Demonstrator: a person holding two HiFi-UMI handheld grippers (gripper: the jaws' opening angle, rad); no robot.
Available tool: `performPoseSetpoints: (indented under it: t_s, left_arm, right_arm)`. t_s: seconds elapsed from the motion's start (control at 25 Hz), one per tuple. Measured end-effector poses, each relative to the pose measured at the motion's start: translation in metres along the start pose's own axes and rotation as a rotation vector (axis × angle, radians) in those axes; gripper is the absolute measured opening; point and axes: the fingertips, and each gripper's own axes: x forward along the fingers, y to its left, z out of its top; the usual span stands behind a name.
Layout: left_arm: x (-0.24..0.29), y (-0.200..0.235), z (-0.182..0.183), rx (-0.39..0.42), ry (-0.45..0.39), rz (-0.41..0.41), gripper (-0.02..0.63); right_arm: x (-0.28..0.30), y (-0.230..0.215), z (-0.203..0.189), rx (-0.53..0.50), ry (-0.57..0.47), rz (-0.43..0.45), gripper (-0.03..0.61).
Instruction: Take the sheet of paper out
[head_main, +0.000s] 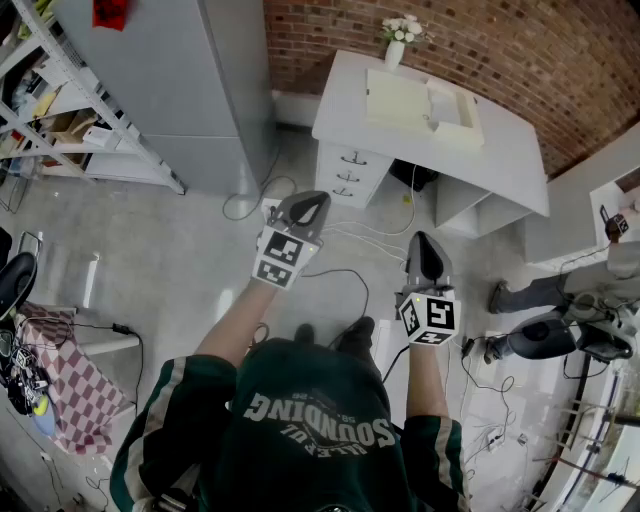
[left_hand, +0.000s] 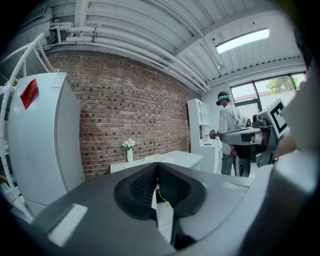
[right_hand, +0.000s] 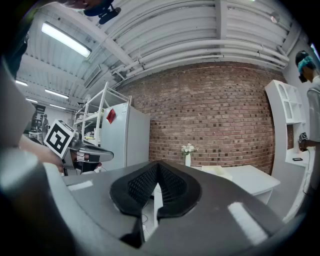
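A pale yellow flat sheet (head_main: 398, 98) lies on the white desk (head_main: 520, 160) at the far side of the room, beside a shallow cream tray (head_main: 452, 112). I stand well back from the desk. My left gripper (head_main: 308, 203) is held out level toward it, jaws closed together with nothing between them. My right gripper (head_main: 427, 243) is beside it, a little nearer to me, its jaws also meeting and empty. The left gripper view shows the desk (left_hand: 185, 159) far beyond the shut left gripper (left_hand: 157, 172). In the right gripper view the desk (right_hand: 250, 180) is just as distant past the right gripper (right_hand: 158, 172).
A vase of white flowers (head_main: 397, 40) stands at the desk's back edge by the brick wall. A grey cabinet (head_main: 190, 80) and metal shelving (head_main: 60, 110) stand at the left. Cables (head_main: 340, 250) trail over the floor ahead. Another person (head_main: 560, 300) stands at the right.
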Motion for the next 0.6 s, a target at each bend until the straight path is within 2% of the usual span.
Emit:
performPoseSetpoints:
  t_s: [0.16, 0.6]
  left_arm:
    - [-0.006, 0.002, -0.002, -0.003, -0.002, -0.001, 0.011]
    - [-0.013, 0.000, -0.011, -0.014, 0.001, -0.012, 0.011]
  right_arm:
    - [-0.001, 0.010, 0.002, 0.007, -0.027, 0.019, -0.003]
    - [0.000, 0.023, -0.002, 0.000, -0.015, 0.032, -0.003]
